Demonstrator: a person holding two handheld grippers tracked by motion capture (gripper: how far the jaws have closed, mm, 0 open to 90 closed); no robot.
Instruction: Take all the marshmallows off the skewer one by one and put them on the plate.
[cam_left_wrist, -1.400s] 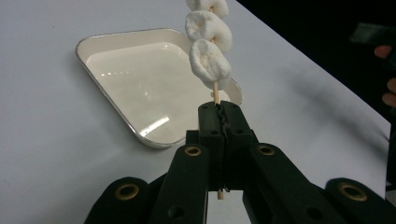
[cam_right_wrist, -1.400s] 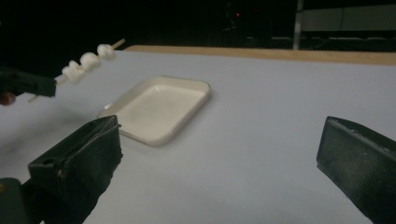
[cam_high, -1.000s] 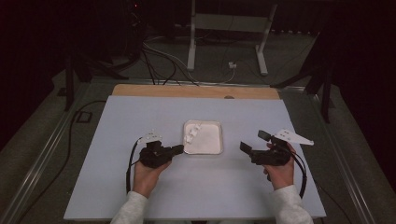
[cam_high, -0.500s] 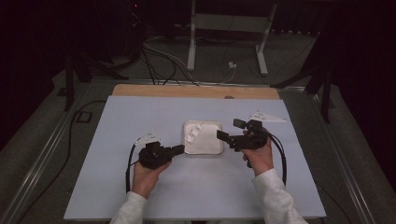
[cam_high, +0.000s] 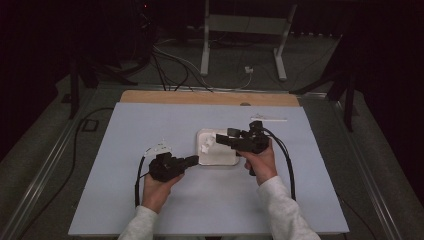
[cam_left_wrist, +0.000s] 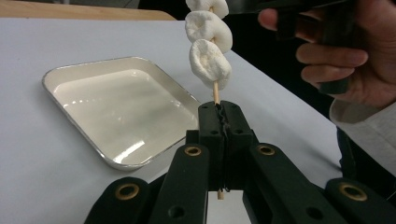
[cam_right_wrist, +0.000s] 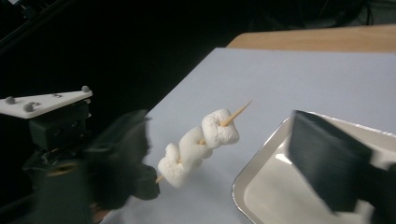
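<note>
Our left gripper (cam_left_wrist: 219, 123) clamps the marshmallow skewer (cam_left_wrist: 209, 56) upright; our right gripper (cam_high: 226, 141), jaws closing yet seemingly apart, hovers over the tray (cam_high: 227, 161).

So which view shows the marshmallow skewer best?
The right gripper view: the whole marshmallow skewer shows side-on, three marshmallows and bare tip. The left gripper view crops its top; in the high view it is a small white speck.

The jaws are clamped on a wooden skewer (cam_left_wrist: 215, 92) of three marshmallows (cam_left_wrist: 208, 37), beside a white tray (cam_left_wrist: 116, 109).
</note>
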